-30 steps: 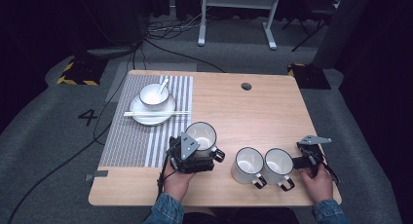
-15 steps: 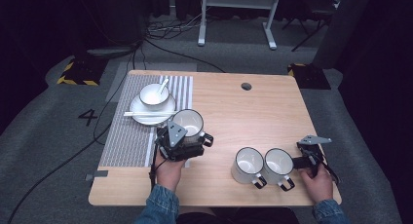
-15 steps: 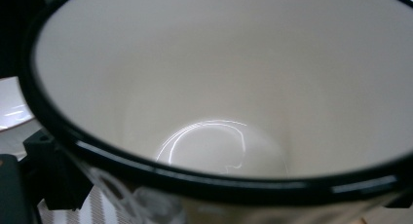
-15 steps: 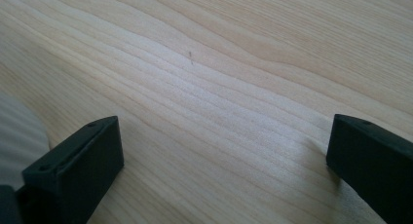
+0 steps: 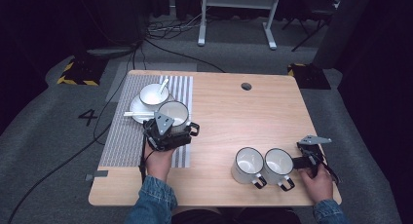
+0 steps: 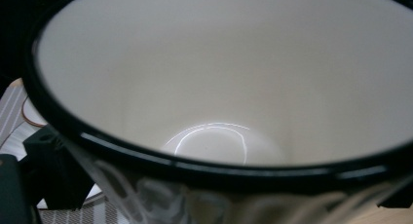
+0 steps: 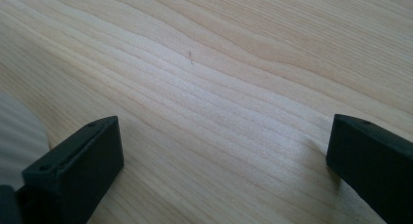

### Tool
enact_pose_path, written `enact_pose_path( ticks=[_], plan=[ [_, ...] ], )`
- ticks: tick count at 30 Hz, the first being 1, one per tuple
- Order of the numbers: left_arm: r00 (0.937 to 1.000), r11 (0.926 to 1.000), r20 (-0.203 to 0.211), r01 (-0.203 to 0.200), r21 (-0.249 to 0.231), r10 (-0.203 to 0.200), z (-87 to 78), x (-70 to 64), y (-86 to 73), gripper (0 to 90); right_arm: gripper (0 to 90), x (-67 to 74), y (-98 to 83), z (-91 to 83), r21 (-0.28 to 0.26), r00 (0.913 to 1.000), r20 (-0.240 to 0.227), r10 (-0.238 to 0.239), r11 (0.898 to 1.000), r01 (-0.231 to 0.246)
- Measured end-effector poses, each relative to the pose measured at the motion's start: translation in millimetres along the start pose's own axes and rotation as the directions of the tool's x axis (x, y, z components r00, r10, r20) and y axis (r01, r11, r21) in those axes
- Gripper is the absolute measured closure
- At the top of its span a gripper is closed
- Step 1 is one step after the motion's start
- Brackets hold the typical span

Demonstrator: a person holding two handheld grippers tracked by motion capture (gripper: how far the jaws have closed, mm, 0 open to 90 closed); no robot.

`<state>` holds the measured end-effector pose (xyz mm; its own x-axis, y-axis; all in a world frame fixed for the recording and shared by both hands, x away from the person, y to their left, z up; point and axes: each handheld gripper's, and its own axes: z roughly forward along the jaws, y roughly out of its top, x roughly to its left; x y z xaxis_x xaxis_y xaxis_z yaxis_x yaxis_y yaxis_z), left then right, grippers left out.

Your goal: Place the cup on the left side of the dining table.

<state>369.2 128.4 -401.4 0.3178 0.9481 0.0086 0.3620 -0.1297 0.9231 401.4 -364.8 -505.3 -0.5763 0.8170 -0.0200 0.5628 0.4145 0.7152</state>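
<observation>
Nearest the near edge of the wooden table [image 5: 229, 117], two white enamel mugs with black rims are stood side by side, touching or nearly so, toward the near right corner: the left mug [image 5: 247, 164] and the right mug [image 5: 277, 165]. Their handles are turned toward the near edge.

Just right of the right mug, the right gripper [image 5: 303, 160] is held low over the table by the right hand [image 5: 315, 182]. In the right gripper view, the right gripper [image 7: 221, 156] is seen with its jaws spread wide and bare wood between them; nothing is gripped. A pale curved surface is cut off at the left edge of that view and cannot be identified with certainty.

Farther in, on the left half, the left gripper [image 5: 168, 134] is held by the left hand [image 5: 158, 160] over the right border of the striped placemat [image 5: 122, 136]. A third enamel mug [image 5: 173, 114] is carried at its front. In the left gripper view the mug [image 6: 214, 87] is seen from close above its mouth; the jaws are largely hidden behind it, but the mug is clamped between them. Whether its base touches the placemat cannot be told.

Just beyond the mug, a white bowl [image 5: 153, 94] with a spoon [image 5: 162, 84] is stood on a plate [image 5: 137, 108], which is partly hidden by the mug. A pale stick-like utensil [image 5: 132, 114] is laid across the plate; its kind cannot be made out.
</observation>
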Motion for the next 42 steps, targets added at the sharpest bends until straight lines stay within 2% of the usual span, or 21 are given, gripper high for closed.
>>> enact_pose_path(
  ticks=[3, 4, 5, 8, 10, 13, 16, 19, 22, 23, 24, 28, 29, 32, 34, 36, 37, 39, 42],
  plan=[
    [0.9999, 0.9999, -0.017, -0.003, 0.013, 0.003, 5.4, 4.4, 0.3, 3.1, 0.2, -0.1, -0.1, 0.0, 0.0, 1.0, 0.0, -0.001, 1.0, 0.001],
    [0.9999, 0.9998, -0.01, 0.009, 0.017, -0.009, 8.1, 4.9, -0.2, 3.1, 0.2, 0.2, -0.2, -0.1, 0.001, 1.0, 0.001, 0.003, 1.0, -0.003],
    [0.9999, 0.9997, -0.013, 0.002, 0.024, -0.001, 10.5, 6.2, -0.3, 3.2, 0.2, 0.2, -0.2, -0.1, 0.0, 1.0, 0.002, 0.002, 1.0, -0.002],
    [0.9997, 0.9965, -0.007, -0.021, 0.081, 0.021, 19.0, 7.4, -2.5, 3.1, 0.2, 0.2, -0.3, -0.2, 0.0, 1.0, 0.002, 0.002, 1.0, -0.002],
    [0.9995, 0.9917, -0.006, -0.031, 0.125, 0.032, 25.0, 9.2, -5.5, 3.1, 0.2, 0.2, -0.3, -0.2, 0.0, 1.0, 0.002, 0.002, 1.0, -0.002],
    [0.9994, 0.9858, -0.023, -0.021, 0.166, 0.025, 33.6, 14.0, -12.9, 3.1, 0.2, 0.2, -0.3, -0.1, 0.0, 1.0, 0.002, 0.002, 1.0, -0.002],
    [0.9995, 0.9825, -0.032, 0.005, 0.186, 0.001, 40.0, 19.0, -18.8, 3.1, 0.2, 0.3, -0.3, -0.2, 0.0, 1.0, 0.002, 0.003, 1.0, -0.003],
    [0.9993, 0.9767, -0.037, 0.01, 0.214, -0.002, 45.3, 22.6, -23.4, 3.1, 0.2, 0.2, -0.3, -0.1, 0.0, 1.0, 0.002, 0.002, 1.0, -0.002],
    [0.9989, 0.9686, -0.043, -0.007, 0.248, 0.018, 51.5, 23.2, -26.7, 3.1, 0.2, 0.3, -0.3, -0.2, 0.0, 1.0, 0.002, 0.003, 1.0, -0.003],
    [0.9992, 0.9631, -0.033, -0.014, 0.269, 0.023, 54.6, 22.8, -27.8, 3.1, 0.2, 0.4, -0.3, -0.2, 0.0, 1.0, 0.003, 0.004, 1.0, -0.004],
    [0.9987, 0.9625, -0.038, -0.021, 0.27, 0.033, 56.8, 23.2, -28.7, 3.1, 0.2, 0.5, -0.4, -0.2, -0.001, 1.0, 0.004, 0.004, 1.0, -0.004],
    [0.9992, 0.9551, -0.033, -0.013, 0.296, 0.024, 67.7, 21.5, -33.2, 3.1, 0.2, 0.5, -0.4, -0.3, 0.0, 1.0, 0.004, 0.006, 1.0, -0.006],
    [0.9991, 0.9499, -0.025, -0.026, 0.311, 0.035, 69.1, 22.2, -33.8, 3.1, 0.2, 0.5, -0.4, -0.3, 0.0, 1.0, 0.005, 0.005, 1.0, -0.005],
    [0.9991, 0.946, -0.035, -0.012, 0.324, 0.025, 74.5, 22.8, -34.7, 3.1, 0.2, 0.5, -0.4, -0.2, -0.001, 1.0, 0.004, 0.005, 1.0, -0.005],
    [0.9992, 0.9484, -0.034, -0.007, 0.317, 0.019, 79.5, 21.9, -35.7, 3.1, 0.2, 0.5, -0.4, -0.3, -0.001, 1.0, 0.004, 0.005, 1.0, -0.005],
    [0.9991, 0.9441, -0.034, -0.011, 0.33, 0.024, 83.0, 20.6, -36.7, 3.1, 0.2, 0.6, -0.5, -0.3, -0.001, 1.0, 0.005, 0.006, 1.0, -0.006],
    [0.9989, 0.9444, -0.037, -0.015, 0.328, 0.029, 84.5, 19.9, -37.5, 3.1, 0.2, 0.6, -0.5, -0.3, 0.0, 1.0, 0.005, 0.006, 1.0, -0.006],
    [0.9988, 0.9475, -0.036, -0.02, 0.319, 0.033, 85.4, 20.1, -37.4, 3.1, 0.2, 0.6, -0.5, -0.3, -0.001, 1.0, 0.005, 0.006, 1.0, -0.006],
    [0.9993, 0.9532, -0.035, 0.0, 0.302, 0.011, 85.3, 21.7, -39.1, 3.0, 0.3, 0.7, -0.6, -0.4, -0.001, 1.0, 0.006, 0.007, 1.0, -0.007]
  ],
)
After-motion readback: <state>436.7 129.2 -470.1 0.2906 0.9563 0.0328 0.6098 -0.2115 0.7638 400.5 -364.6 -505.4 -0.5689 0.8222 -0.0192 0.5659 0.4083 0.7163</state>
